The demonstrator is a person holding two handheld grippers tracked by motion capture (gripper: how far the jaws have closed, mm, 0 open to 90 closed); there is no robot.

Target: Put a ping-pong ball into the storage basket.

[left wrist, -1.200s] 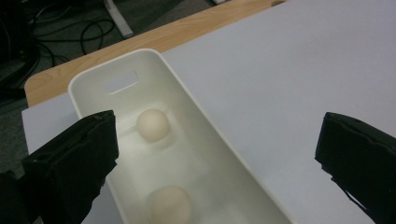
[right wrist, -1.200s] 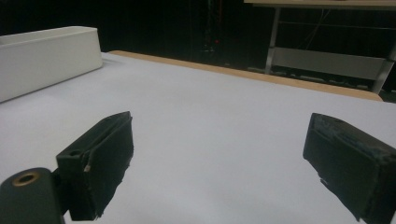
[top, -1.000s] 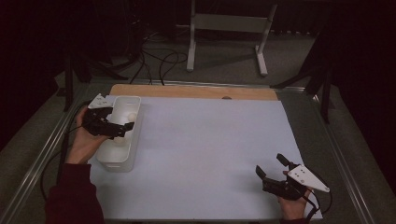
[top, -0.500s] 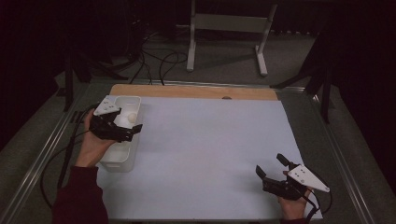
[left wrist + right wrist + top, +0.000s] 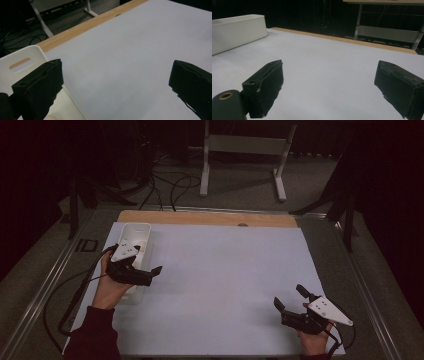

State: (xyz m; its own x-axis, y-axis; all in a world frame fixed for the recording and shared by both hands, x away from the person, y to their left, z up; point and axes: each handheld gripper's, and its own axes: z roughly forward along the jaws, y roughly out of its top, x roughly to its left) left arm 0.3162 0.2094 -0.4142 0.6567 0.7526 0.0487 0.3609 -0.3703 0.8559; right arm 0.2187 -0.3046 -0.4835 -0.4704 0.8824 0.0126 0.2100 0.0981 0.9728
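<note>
High view: the left gripper (image 5: 150, 272) has slid off the white rectangular plastic bin (image 5: 141, 231) toward the person, now over the bin's near right rim, jaws spread and empty. The right gripper (image 5: 290, 299) has stayed at the near right corner of the pale grey table sheet (image 5: 225, 265), jaws spread; wide bare sheet lies between them.

Left gripper view: the bin's slotted end wall (image 5: 22, 62) sits beside the left jaw.

Right gripper view: the bin (image 5: 237, 31) stands well apart, far left, with the wooden table edge (image 5: 342, 40) beyond.

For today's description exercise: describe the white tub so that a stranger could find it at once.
Start at the pale sheet covering the table. Along its left edge lies a long white tub, under the left gripper. It is the sheet's one boxy container, with a slot handle at its far end.
</note>
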